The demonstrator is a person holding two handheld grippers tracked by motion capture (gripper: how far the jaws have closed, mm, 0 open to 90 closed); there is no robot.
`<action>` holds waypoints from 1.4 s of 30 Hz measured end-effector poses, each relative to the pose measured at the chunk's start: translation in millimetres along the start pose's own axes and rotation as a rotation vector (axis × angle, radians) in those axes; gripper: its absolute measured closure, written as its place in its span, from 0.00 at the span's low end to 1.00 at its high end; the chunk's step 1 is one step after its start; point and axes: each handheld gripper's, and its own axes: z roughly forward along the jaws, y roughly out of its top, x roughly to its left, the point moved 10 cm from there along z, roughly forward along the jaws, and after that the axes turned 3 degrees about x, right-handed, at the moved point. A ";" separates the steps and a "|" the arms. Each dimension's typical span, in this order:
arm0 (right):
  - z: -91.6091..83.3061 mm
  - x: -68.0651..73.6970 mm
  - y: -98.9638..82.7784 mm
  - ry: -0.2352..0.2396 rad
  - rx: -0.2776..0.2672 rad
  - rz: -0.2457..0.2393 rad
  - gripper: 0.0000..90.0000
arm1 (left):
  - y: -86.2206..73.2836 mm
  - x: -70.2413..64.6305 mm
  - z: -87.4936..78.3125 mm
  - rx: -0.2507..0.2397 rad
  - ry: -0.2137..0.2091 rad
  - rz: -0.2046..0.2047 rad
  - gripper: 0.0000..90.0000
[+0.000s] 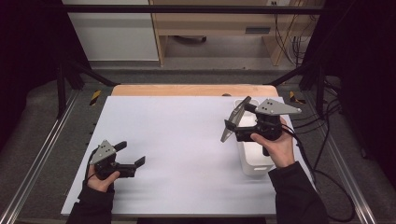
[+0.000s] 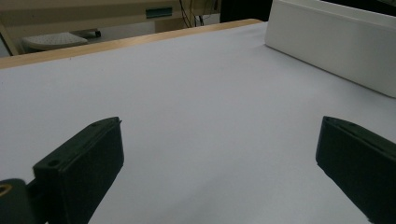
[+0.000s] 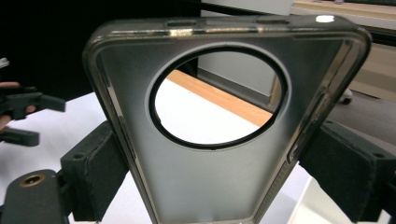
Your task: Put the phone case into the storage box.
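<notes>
The right gripper [image 1: 233, 125] pinched a translucent grey phone case [image 3: 224, 140] by its two long edges, holding it tilted in the air just above the white bin [image 1: 256, 161] at the counter's [image 1: 177, 140] right side. Well left of the bin, the left gripper [image 1: 133, 154] hovered low over the counter, jaws spread apart.

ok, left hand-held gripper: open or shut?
Open. The left hand-held gripper shows its jaws wide apart, with bare white table between them.
</notes>
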 end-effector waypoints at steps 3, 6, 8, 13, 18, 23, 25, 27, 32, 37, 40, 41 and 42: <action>0.5 -6.0 1.8 -0.025 -0.001 0.007 0.13 | 0.1 0.1 -0.1 -0.001 0.000 0.000 0.01; 1.7 -11.9 2.6 -0.049 0.003 0.015 0.13 | -0.1 0.4 0.0 0.000 0.001 0.000 0.01; 2.2 -16.2 2.8 -0.069 0.009 0.023 0.13 | -0.3 0.6 -0.2 0.001 0.001 0.000 0.01; 3.2 -27.9 5.0 -0.114 0.010 0.042 0.13 | -0.1 0.5 -0.1 -0.001 0.000 0.000 0.01; 3.6 -38.4 6.3 -0.157 0.016 0.061 0.13 | -0.2 0.6 0.0 -0.002 0.000 0.001 0.01; 4.0 -47.7 7.7 -0.197 0.015 0.081 0.13 | -0.4 0.5 0.2 -0.001 -0.001 0.002 0.01; 4.5 -51.0 8.1 -0.209 0.016 0.088 0.13 | -0.6 0.3 0.4 0.000 -0.001 0.003 0.01; 4.9 -54.1 8.6 -0.222 0.016 0.097 0.13 | -0.9 0.5 0.7 0.002 0.000 0.004 0.01; 6.2 -63.3 9.6 -0.260 0.015 0.114 0.13 | -1.0 0.7 0.5 0.002 0.000 0.004 0.01; 8.3 -70.3 10.2 -0.285 0.019 0.126 0.13 | -1.1 0.7 0.6 0.003 -0.001 0.004 0.01; 9.8 -75.0 11.0 -0.298 0.019 0.133 0.13 | -1.3 0.6 0.9 0.003 -0.001 0.005 0.01; 10.2 -76.8 11.4 -0.304 0.018 0.135 0.13 | -1.4 0.6 1.1 0.003 -0.002 0.005 0.01; 10.9 -78.6 11.8 -0.310 0.019 0.138 0.13 | -1.5 0.6 1.2 0.004 -0.002 0.005 0.01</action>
